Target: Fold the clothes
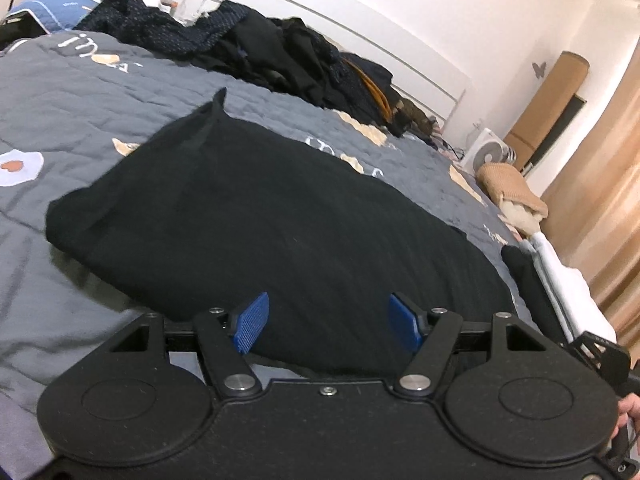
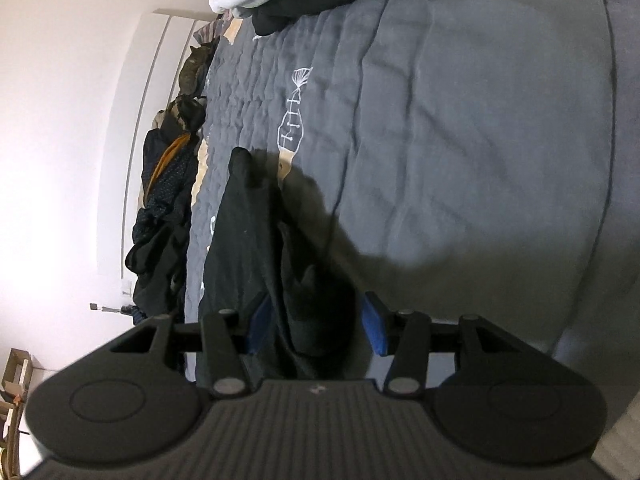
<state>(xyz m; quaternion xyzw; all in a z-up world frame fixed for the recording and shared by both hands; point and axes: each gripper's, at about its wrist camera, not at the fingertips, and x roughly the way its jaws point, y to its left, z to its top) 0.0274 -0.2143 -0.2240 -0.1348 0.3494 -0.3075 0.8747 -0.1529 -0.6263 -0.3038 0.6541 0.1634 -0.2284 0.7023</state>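
Grey quilted bed (image 1: 80, 128) carries a black garment (image 1: 248, 216) lying mid-bed, partly folded. Left gripper (image 1: 326, 328) hovers at its near edge, fingers spread and empty. Right gripper (image 2: 316, 326) has fingers spread around bunched cloth; the fold could slump if that cloth slips out.

Wrist views — close, shared black garment (image 1: 256, 216)

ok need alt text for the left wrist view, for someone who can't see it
A folded black garment lies on a grey quilted bedspread, with the left gripper open just in front of it, blue pads apart. A heap of dark clothes sits along the white headboard behind.
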